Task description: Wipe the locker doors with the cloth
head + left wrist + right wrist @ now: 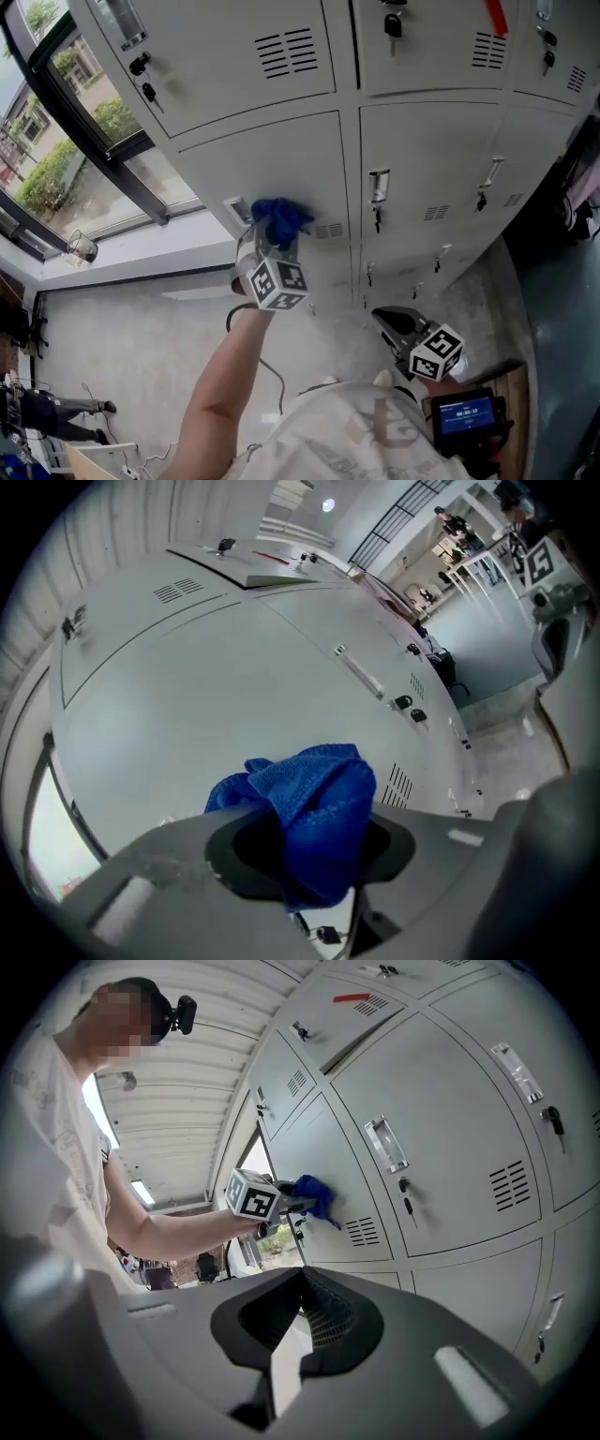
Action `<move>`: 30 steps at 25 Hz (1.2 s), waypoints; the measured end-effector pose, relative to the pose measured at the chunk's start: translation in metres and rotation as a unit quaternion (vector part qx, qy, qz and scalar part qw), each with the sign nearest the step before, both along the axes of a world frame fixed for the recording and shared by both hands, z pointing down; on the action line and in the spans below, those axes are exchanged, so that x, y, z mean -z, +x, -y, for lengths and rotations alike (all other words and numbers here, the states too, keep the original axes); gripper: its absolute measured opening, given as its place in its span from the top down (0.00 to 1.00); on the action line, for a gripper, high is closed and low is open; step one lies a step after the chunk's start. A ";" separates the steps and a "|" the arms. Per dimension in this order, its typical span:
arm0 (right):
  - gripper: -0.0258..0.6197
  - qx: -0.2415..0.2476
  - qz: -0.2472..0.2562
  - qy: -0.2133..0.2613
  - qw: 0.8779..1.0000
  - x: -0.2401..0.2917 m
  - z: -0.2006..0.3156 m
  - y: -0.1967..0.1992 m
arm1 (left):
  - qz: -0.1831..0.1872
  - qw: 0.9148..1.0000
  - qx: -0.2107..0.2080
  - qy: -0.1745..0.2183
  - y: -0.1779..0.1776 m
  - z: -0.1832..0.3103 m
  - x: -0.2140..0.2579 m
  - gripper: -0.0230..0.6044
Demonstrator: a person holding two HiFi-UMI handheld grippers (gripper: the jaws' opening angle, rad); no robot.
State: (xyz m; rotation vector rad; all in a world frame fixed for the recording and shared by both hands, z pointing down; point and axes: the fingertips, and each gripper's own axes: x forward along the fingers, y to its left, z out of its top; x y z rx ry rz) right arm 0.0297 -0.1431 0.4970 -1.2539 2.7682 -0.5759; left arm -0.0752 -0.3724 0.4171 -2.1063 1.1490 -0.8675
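Note:
A blue cloth (279,219) is bunched in my left gripper (272,236), which is shut on it and holds it against a grey locker door (281,164) in the middle row, near that door's lower right corner by a vent. In the left gripper view the cloth (314,803) sticks out between the jaws of the left gripper (314,846), with the door (234,686) right behind it. My right gripper (397,324) hangs lower, away from the lockers; its jaws are shut and hold nothing. The right gripper view shows the cloth (312,1196) on the door.
Grey lockers fill the wall, with keys in the locks, a recessed handle (378,186) on the neighbouring door and a red tag (495,15) higher up. A window (66,141) and its sill lie to the left. A small device with a lit screen (464,412) is at the person's waist.

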 end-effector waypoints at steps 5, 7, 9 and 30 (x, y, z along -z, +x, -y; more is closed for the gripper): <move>0.96 -0.006 0.002 -0.003 1.000 -0.001 0.000 0.006 | 0.039 0.999 -0.031 0.012 0.033 -0.007 -0.003 0.73; 0.96 -0.007 0.003 -0.004 1.000 -0.001 0.000 0.007 | 0.038 0.998 -0.044 0.004 0.049 -0.010 -0.007 0.72; 0.96 -0.009 0.005 -0.004 1.000 -0.001 0.001 0.009 | 0.036 0.998 -0.053 -0.004 0.062 -0.013 -0.012 0.72; 0.96 -0.028 0.011 -0.009 1.000 -0.003 0.002 0.031 | 0.090 0.989 -0.113 0.037 0.144 -0.040 -0.012 0.73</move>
